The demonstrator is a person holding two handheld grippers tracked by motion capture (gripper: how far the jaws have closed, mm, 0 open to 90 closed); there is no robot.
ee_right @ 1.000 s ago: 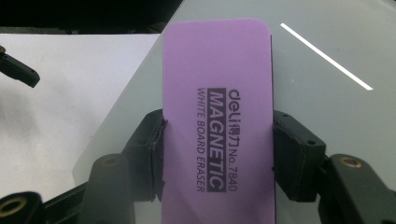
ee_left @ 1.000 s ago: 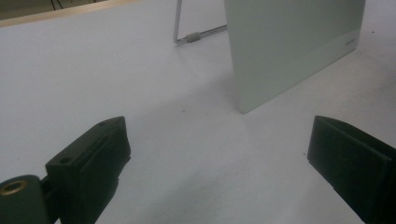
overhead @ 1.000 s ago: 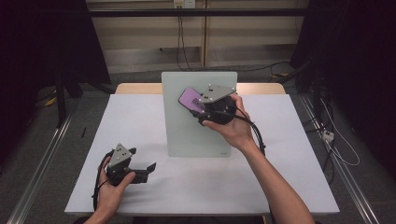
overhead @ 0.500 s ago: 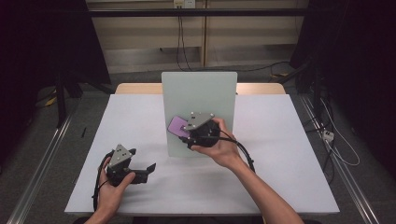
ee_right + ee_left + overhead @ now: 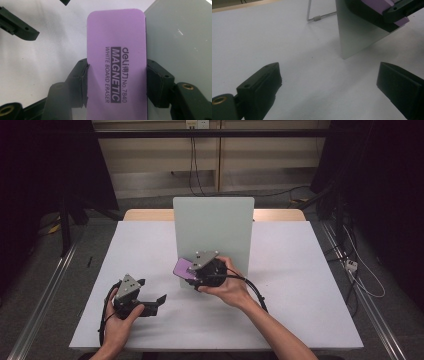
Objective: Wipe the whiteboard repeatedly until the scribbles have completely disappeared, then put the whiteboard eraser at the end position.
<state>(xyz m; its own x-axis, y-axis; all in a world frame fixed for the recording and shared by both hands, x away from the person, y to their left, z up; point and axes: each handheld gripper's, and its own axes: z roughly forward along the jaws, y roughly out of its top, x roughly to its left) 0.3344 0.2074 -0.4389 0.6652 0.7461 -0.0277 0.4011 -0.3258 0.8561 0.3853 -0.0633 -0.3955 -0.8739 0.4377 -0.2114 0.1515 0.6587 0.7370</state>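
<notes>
Worktop [image 5: 300, 285]: white, carrying everything; its wooden back edge shows behind the board.
Board [image 5: 215, 227]: pale grey-green panel standing upright at mid-worktop, propped by a wire stand [image 5: 317, 18] at its rear, seen in the left gripper view.
Right claw [image 5: 192, 274]: held in the person's right hand [image 5: 227, 287] at the board's lower left part, jaws pressed onto the eraser's two long sides.
Left claw [image 5: 152, 295]: held in the left hand [image 5: 119, 320] near the front left of the worktop, well apart from the board; jaws spread wide with bare worktop between them, pinching nothing.
Eraser [image 5: 116, 62]: purple, printed "deli MAGNETIC WHITE BOARD ERASER No.7840"; it lies lengthwise between the right claw's jaws, its far end reaching out well past the jaw tips. In the high view the eraser [image 5: 184, 267] sits at the board's lower left edge; whether it touches the board I cannot tell. Its right long side runs along the board's edge in the right gripper view.
</notes>
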